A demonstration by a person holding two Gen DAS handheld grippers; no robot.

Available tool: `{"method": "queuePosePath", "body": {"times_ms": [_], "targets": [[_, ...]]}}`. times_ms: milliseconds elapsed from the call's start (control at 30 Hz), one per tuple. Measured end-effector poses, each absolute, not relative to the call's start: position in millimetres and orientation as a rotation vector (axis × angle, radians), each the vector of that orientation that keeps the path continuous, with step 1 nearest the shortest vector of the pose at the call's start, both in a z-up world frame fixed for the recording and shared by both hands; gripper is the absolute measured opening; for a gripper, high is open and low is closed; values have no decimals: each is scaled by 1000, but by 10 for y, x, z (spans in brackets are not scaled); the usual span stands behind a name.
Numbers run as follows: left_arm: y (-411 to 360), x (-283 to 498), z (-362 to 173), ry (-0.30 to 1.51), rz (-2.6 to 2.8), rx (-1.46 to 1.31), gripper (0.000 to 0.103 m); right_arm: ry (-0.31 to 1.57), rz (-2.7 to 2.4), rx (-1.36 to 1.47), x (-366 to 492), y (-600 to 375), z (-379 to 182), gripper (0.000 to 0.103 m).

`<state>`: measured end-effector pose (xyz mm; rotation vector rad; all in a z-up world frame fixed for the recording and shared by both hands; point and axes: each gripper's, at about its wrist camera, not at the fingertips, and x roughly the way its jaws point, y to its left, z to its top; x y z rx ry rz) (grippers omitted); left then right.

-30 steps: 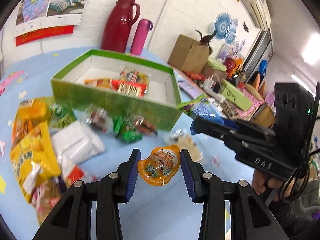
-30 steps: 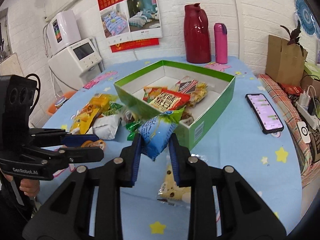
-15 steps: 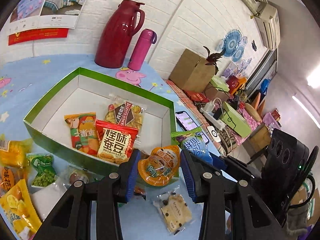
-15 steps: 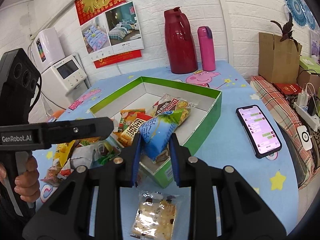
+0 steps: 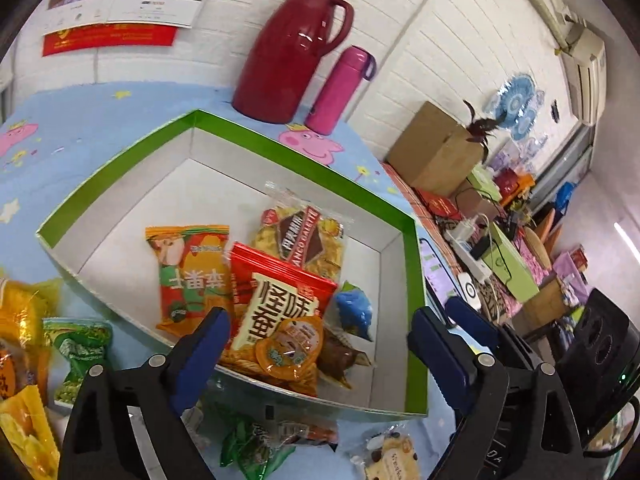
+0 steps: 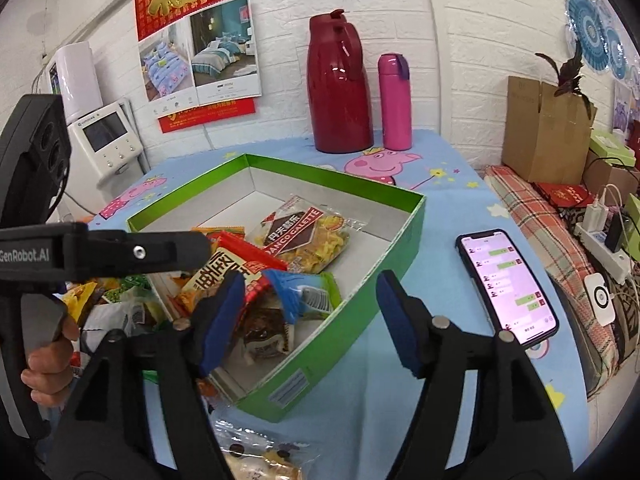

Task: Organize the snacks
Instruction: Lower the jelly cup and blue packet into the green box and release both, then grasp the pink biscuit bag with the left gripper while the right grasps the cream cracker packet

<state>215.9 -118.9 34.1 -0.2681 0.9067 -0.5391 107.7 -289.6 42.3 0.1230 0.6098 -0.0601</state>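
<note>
Hovering over the near edge of the green box (image 5: 412, 280), both hand-held grippers gape empty: left hand-held gripper (image 5: 320, 336), right hand-held gripper (image 6: 310, 312). An orange jelly cup (image 5: 290, 348) and blue snack packet (image 6: 304, 292) lie in the box's near corner (far half bare). A phone (image 6: 508, 280) lies right of the box.

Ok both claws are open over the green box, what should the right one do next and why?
Probably pull the right claw back and down toward the clear-wrapped cookie packet lying on the blue tablecloth just outside the green cardboard box. Its jaws stand wide open and empty, the blue-and-green snack pouch already lies inside the box, and that packet is the nearest snack left out.
</note>
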Motion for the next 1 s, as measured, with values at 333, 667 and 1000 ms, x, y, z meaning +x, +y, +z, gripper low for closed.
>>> {"method": "queuePosePath", "body": {"times_ms": [333, 667, 1000], "targets": [[-995, 1833, 591, 831, -504, -171, 95, 581, -43, 275, 745, -2973, 636, 79], [-516, 1149, 785, 796, -480, -147, 95, 533, 2, 273, 222, -2630, 844, 83], [152, 587, 398, 852, -332, -146, 95, 629, 56, 310, 17, -2323, 521, 83]]}}
